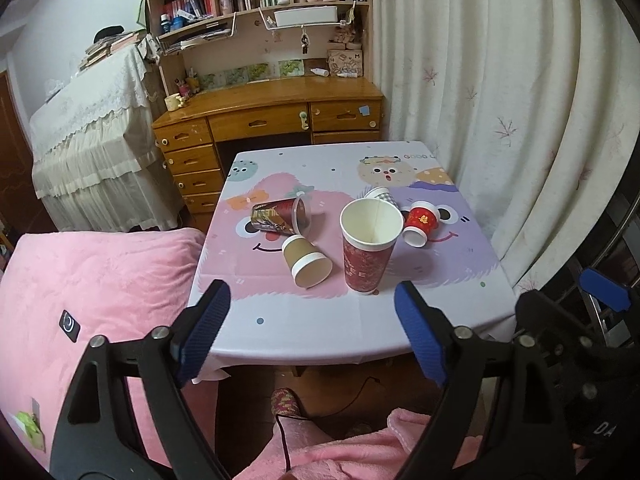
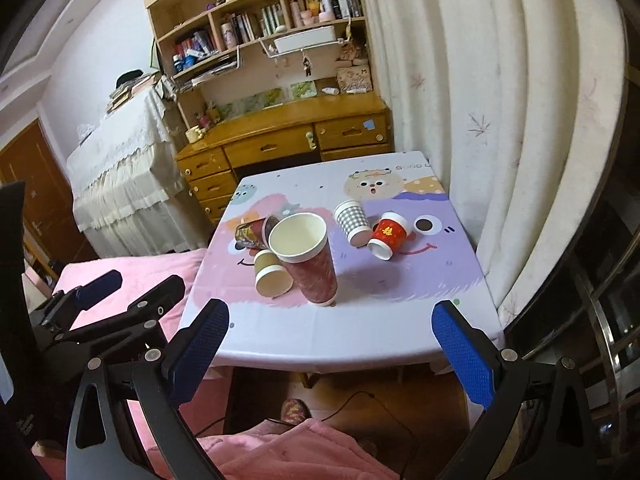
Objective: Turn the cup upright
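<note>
A tall red paper cup [image 1: 370,248] [image 2: 308,264] stands upright near the table's front. Four cups lie on their sides: a tan cup [image 1: 306,266] [image 2: 272,276] left of it, a dark patterned cup [image 1: 280,218] [image 2: 256,232] behind that, a grey checked cup [image 1: 382,196] [image 2: 354,222] and a small red cup [image 1: 420,222] [image 2: 390,234] at the right. My left gripper [image 1: 312,320] is open and empty, held before the table's front edge. My right gripper [image 2: 330,328] is open and empty, also short of the table. Each gripper shows in the other's view.
The small table has a cartoon cloth [image 1: 320,320] [image 2: 400,288]. A pink bed [image 1: 100,288] lies at the left, a curtain [image 1: 500,100] at the right, a wooden desk with shelves [image 1: 272,112] behind. A cable runs on the floor below.
</note>
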A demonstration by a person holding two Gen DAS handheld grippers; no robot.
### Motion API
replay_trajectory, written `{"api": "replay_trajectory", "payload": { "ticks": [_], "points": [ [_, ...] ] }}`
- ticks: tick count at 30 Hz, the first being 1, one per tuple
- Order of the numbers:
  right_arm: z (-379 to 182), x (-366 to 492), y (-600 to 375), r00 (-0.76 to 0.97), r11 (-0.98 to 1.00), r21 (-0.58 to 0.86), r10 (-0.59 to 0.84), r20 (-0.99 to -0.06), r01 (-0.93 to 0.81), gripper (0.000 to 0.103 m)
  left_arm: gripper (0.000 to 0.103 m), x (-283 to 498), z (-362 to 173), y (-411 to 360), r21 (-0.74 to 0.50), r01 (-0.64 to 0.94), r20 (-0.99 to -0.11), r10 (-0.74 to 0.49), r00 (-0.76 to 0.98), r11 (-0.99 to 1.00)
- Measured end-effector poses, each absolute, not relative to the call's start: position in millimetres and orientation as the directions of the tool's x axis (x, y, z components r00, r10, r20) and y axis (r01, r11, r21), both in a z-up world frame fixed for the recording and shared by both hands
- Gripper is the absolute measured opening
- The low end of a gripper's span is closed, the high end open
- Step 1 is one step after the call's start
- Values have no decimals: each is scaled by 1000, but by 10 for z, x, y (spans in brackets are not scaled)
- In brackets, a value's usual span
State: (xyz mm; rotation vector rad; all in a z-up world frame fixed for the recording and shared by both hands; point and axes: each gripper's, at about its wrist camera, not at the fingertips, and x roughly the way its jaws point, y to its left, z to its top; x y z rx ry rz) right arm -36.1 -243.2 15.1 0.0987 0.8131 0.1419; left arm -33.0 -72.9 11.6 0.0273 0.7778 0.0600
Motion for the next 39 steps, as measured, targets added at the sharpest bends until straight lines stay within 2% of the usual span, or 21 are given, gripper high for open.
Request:
{"api": "replay_trajectory", "payload": {
  "ticks": [39],
  "points": [
    [17, -195, -2297, 683, 983, 134, 184, -706, -126, 102, 85, -281, 30, -622, 14, -90, -718, 73, 692, 996]
  ]
}}
